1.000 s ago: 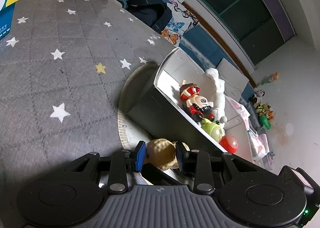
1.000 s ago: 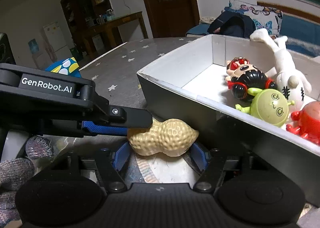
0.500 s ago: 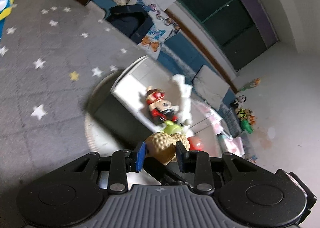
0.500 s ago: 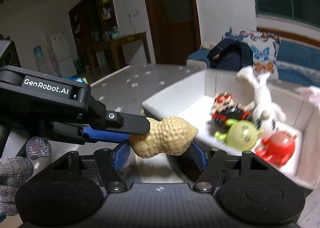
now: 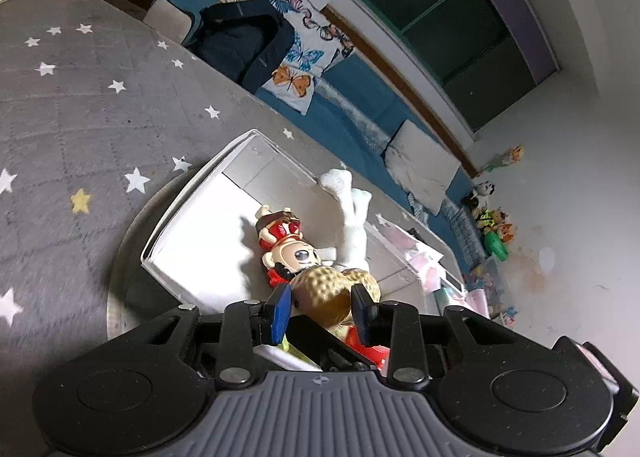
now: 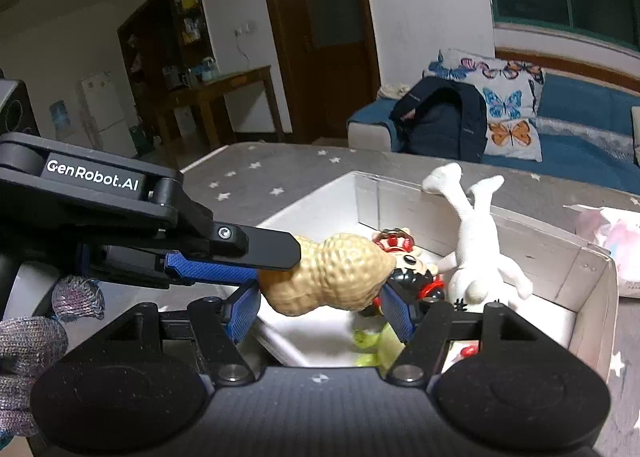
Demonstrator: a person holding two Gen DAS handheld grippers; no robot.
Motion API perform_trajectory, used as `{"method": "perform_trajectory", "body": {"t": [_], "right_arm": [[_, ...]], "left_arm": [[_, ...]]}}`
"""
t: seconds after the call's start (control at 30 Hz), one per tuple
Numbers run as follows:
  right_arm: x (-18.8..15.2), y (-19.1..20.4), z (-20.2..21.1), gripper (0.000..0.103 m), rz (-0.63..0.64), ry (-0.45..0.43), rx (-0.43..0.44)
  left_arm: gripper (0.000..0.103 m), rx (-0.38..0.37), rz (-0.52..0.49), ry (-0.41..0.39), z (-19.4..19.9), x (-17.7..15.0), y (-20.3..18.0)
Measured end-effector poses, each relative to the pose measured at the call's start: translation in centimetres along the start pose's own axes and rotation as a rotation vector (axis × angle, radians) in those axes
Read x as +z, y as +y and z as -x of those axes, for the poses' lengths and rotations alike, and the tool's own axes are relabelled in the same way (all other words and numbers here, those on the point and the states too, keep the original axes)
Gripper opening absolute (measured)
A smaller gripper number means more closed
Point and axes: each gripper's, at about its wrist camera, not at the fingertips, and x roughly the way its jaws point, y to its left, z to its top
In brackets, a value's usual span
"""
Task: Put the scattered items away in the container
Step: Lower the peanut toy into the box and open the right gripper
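My left claw [image 5: 320, 307] is clamped on one end of the peanut [image 6: 326, 273]; my right claw [image 6: 320, 307] brackets its other end, pads at its sides, though I cannot tell if they press. A second ago the peanut sat low outside the box [image 6: 592, 281]; now it hangs over the near wall, above the doll [image 5: 286, 247] and rabbit [image 6: 476, 257]. Bare floor lies toward the box's left corner; release comes next, I judge.

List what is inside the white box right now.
The white box holds a red-capped cartoon figure, an upside-down white plush rabbit, a green toy and a red toy, both half hidden by the right gripper and the peanut toy.
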Motion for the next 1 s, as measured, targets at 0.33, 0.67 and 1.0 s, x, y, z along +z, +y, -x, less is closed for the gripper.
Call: {"method": "perform_trajectory", "body": {"t": [0.33,0.67,1.0], "right_arm": [[0.3,-1.3,-3.3,0.067,-0.03,0.076,-0.002],[0.3,-0.4,-4.5,0.067,0.033,0.117,0.0],[0.3,-0.2,-4.6,0.067,0.043,0.133,-0.001]], "left_arm": [[0.035,0.053,-0.019,0.052,-3.0,1.2,1.1],[0.036,0.081,-0.019,0.05,-3.3,1.6,1.8],[0.036,0.12,-0.071,0.058,-3.5,1.3,1.1]]}}
